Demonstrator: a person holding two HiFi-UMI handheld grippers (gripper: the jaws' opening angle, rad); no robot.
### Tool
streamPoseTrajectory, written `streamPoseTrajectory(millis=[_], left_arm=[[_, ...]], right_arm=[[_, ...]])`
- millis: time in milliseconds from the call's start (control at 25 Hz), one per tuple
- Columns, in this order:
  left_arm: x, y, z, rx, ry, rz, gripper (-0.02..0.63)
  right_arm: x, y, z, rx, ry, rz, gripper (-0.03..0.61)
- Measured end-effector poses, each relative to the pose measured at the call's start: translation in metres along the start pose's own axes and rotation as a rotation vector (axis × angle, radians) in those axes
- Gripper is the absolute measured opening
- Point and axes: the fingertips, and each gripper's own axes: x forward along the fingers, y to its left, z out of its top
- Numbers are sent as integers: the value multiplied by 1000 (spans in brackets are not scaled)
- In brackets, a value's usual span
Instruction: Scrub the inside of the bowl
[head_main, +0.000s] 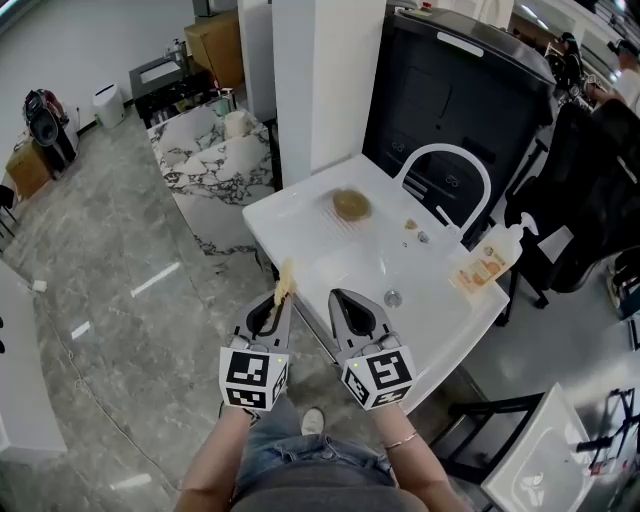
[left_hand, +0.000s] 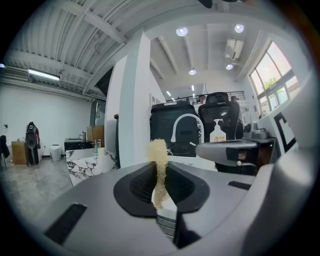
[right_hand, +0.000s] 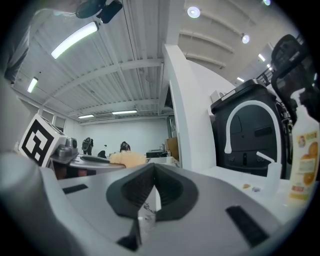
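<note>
I have the white sink ahead. My right gripper is pressed together, empty. The tan bowl sits on the sink's ridged drainboard, well apart from both tools. My left gripper pinches a straw-coloured scrubber.

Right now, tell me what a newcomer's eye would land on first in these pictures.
The left tongs are shut on a pale yellow fibrous scrubber that sticks up between them, while the right tongs are shut and empty. Ahead, on the white sink counter, a tan bowl sits on the ridged drainboard, beside the arched white faucet.
</note>
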Motion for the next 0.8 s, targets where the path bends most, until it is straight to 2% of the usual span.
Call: streamPoseTrajectory(millis=[360, 800], left_arm=[[41, 31, -11, -25, 0, -25, 44], [124, 102, -4, -68, -22, -123, 44]], right_arm=[[32, -29, -11, 6, 15, -46, 11], [125, -63, -26, 32, 41, -87, 11]])
